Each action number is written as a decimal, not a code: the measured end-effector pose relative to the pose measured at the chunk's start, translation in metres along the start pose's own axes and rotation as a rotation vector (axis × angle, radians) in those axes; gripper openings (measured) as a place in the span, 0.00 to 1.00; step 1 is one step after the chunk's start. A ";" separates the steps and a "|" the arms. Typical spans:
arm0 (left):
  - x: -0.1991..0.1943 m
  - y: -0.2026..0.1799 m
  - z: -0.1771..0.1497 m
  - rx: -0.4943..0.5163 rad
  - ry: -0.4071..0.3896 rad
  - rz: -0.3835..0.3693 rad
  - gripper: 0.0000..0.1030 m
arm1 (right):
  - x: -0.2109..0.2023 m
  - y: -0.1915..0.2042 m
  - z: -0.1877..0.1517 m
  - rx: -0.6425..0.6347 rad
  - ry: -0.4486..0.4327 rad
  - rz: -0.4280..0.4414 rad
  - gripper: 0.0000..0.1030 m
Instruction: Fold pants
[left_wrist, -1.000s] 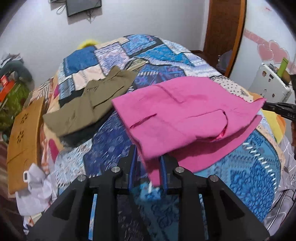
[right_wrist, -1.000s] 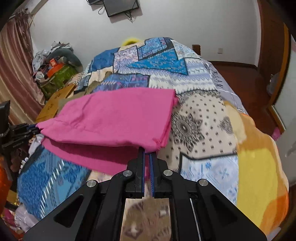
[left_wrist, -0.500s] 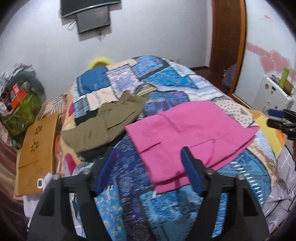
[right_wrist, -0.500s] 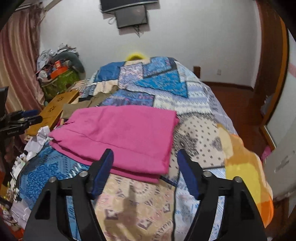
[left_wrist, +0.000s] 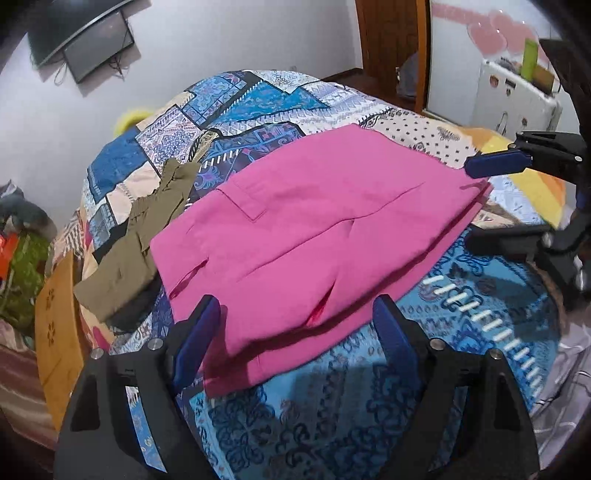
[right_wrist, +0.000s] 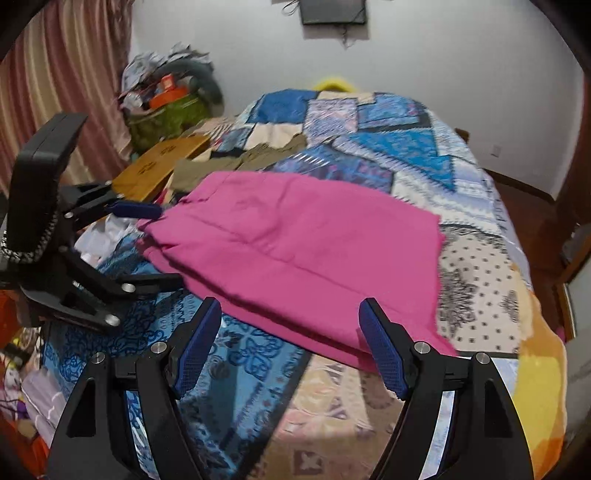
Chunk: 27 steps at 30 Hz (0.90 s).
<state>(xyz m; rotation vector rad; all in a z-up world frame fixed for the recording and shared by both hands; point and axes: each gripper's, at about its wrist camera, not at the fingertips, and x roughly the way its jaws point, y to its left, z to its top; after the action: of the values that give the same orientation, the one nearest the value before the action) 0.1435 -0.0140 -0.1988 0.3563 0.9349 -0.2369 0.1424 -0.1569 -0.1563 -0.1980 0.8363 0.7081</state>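
The pink pants (left_wrist: 314, 229) (right_wrist: 306, 247) lie folded in two layers on the patchwork bedspread (left_wrist: 369, 413). My left gripper (left_wrist: 295, 314) hovers just short of their near-left corner. Its jaws are opening, and only the cloth's edge shows in the wide gap, untouched by the pads. My right gripper (right_wrist: 291, 310) stands the same way at the near-right edge, jaws opening and touching nothing. Each gripper also appears in the other's view, the right gripper (left_wrist: 469, 202) at the pants' right end and the left gripper (right_wrist: 170, 243) at their left end.
Folded olive pants (left_wrist: 140, 240) (right_wrist: 255, 155) lie on the bed just left of the pink ones. A wooden board (left_wrist: 55, 332) leans off the bed's left side, with a cluttered green basket (right_wrist: 166, 114) behind it. A white appliance (left_wrist: 517, 99) and a door stand to the right.
Both grippers were shut on the pink pants' lifted near edge. They have let go, opened wide and drawn back. The pants now rest flat on the bed.
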 end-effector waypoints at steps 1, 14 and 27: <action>0.001 0.001 0.001 -0.004 -0.002 -0.002 0.82 | 0.004 0.002 0.000 -0.003 0.008 -0.002 0.72; -0.006 0.013 0.011 -0.064 -0.015 -0.130 0.51 | 0.038 0.023 0.020 -0.051 0.022 0.062 0.09; -0.008 0.020 -0.005 -0.083 0.030 -0.111 0.18 | 0.031 0.036 0.023 -0.076 0.011 0.112 0.07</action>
<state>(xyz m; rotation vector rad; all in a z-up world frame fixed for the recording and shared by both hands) 0.1421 0.0070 -0.1911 0.2322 0.9918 -0.2940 0.1480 -0.1044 -0.1600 -0.2247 0.8366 0.8447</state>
